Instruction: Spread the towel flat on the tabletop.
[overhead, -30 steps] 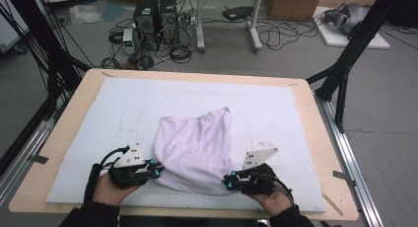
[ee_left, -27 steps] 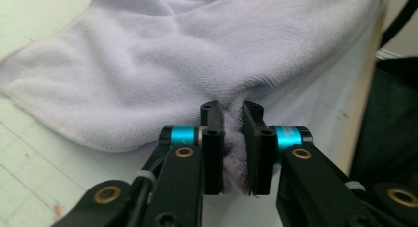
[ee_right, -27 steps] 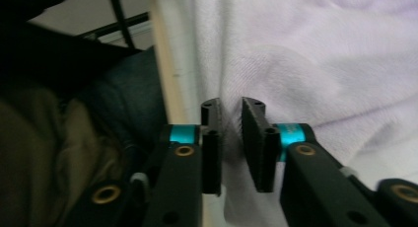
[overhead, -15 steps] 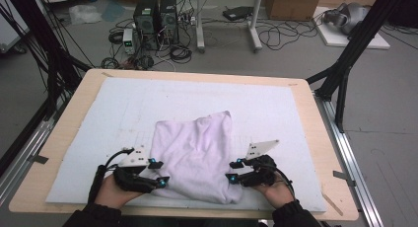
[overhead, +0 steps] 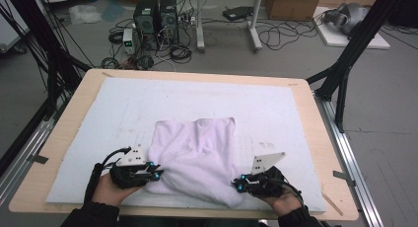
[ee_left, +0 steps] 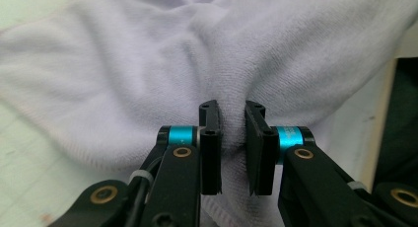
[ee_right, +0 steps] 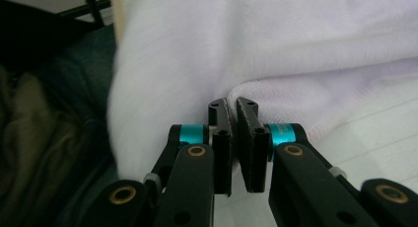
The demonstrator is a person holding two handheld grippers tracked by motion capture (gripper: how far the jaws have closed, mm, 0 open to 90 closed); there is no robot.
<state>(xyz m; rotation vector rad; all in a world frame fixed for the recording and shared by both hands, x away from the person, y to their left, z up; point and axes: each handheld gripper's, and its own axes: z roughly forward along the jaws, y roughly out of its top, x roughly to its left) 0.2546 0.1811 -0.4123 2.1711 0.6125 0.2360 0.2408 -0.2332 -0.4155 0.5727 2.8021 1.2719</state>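
Note:
A white towel [overhead: 194, 155] lies rumpled on the near half of the white mat [overhead: 276, 108]. My left gripper [overhead: 156, 173] is at its near left edge. In the left gripper view the jaws [ee_left: 231, 111] have just been closing and now pinch a bunched fold of the towel [ee_left: 148, 64]. At the near right corner sits my right gripper [overhead: 238, 185]. Its jaws [ee_right: 231, 106] have also just been closing and stand almost together on the hemmed edge of the towel [ee_right: 296, 49]. Part of the towel hangs toward the person's lap in that view.
The mat covers most of a wooden table [overhead: 325, 153]. Behind the table are black frame legs [overhead: 345, 69], computer cases [overhead: 153, 15] and loose cables on the floor. Bare mat lies beyond and beside the towel.
The towel's raised peak has sunk into a flatter, squarer shape. Both grippers opened beside the towel half a second ago and have closed on it again. The right hand has shifted right and nearer.

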